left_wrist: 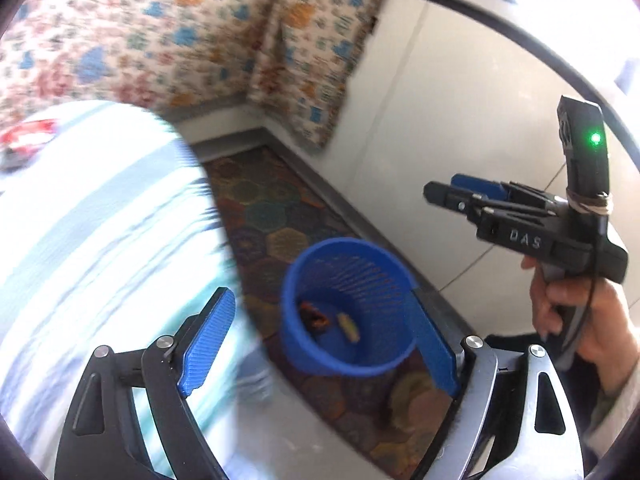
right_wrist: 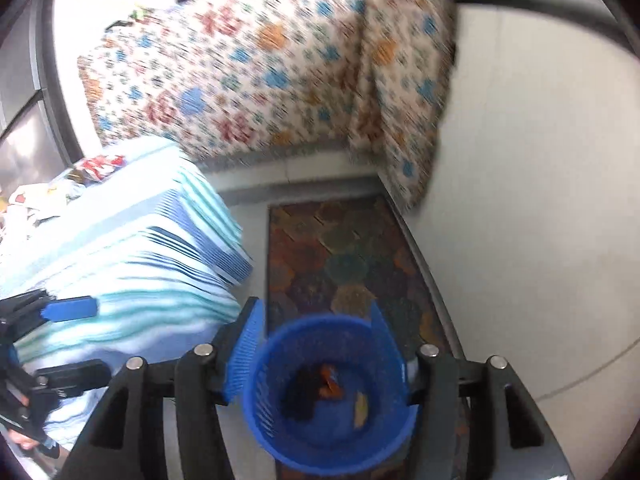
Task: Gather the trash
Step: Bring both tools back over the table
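Left wrist view: left gripper (left_wrist: 320, 344) spread wide, empty, blue bin (left_wrist: 348, 308) at lower centre on the patterned rug (left_wrist: 256, 204) with trash (left_wrist: 316, 318) inside; right gripper (left_wrist: 452, 192) at right edge, held by a hand (left_wrist: 580, 312), jaws apart. Right wrist view: right gripper (right_wrist: 316, 344) part open, nothing held, bin (right_wrist: 332, 396) below it at bottom centre, striped cloth (right_wrist: 132, 256) at left, floral cloth (right_wrist: 256, 68) across the top.

Patterned rug (right_wrist: 340, 256) on floor (left_wrist: 460, 160) carries blue basket (right_wrist: 332, 404), apparently.
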`<state>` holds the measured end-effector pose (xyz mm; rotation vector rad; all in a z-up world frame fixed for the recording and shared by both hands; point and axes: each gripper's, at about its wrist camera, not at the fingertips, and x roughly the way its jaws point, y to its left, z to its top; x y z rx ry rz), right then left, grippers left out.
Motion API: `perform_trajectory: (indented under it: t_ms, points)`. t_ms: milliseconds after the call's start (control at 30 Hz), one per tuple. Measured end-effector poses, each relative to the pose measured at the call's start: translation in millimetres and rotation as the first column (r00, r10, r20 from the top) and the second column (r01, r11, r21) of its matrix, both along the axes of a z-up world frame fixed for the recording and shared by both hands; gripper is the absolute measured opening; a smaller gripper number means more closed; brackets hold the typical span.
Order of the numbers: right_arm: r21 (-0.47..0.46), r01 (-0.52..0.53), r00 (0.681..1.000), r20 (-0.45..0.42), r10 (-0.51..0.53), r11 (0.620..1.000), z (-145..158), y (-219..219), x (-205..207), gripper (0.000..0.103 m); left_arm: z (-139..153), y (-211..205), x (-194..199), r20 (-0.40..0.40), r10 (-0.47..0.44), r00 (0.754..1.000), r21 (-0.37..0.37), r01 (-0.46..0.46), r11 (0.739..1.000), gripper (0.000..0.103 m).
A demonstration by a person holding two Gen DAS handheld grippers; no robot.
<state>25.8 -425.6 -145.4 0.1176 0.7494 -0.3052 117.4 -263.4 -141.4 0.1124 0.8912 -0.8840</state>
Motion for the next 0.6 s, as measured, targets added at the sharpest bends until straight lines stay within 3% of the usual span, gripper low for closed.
perform_trajectory:
  t_ms: [133, 200, 333, 433, 600]
  points:
    - [-0.038, -0.088, 0.994, 0.062, 0.090, 0.995, 9.6, 51.6, 15.7, 0.061, 8.1, 78.0, 10.8, 0.039, 0.119, 0.992, 0.044, -0.120, 0.992, 0.093]
    - [-0.070, -0.131, 0.989, 0.066, 0.136, 0.989, 10.8, 82.0, 26.1, 0.061, 8.2, 119.7, 21.5, 0.072, 0.197, 0.978, 0.084, -0.203, 0.976, 0.093]
    - [-0.061, -0.256, 0.966, 0.032, 0.258, 0.965, 8.8, 153.6, 53.3, 0.064, -0.8, 187.5, 45.3, 0.092, 0.341, 0.935, 0.138, -0.351, 0.926, 0.093]
    - [-0.045, -0.333, 0.943, -0.012, 0.333, 0.942, 6.0, 202.9, 74.0, 0.064, -9.2, 223.9, 55.7, 0.083, 0.399, 0.913, 0.163, -0.407, 0.899, 0.093]
    - [0.019, -0.340, 0.939, -0.056, 0.340, 0.940, -1.4, 254.3, 119.6, 0.064, -20.8, 269.7, 61.2, 0.071, 0.480, 0.874, 0.159, -0.485, 0.860, 0.093]
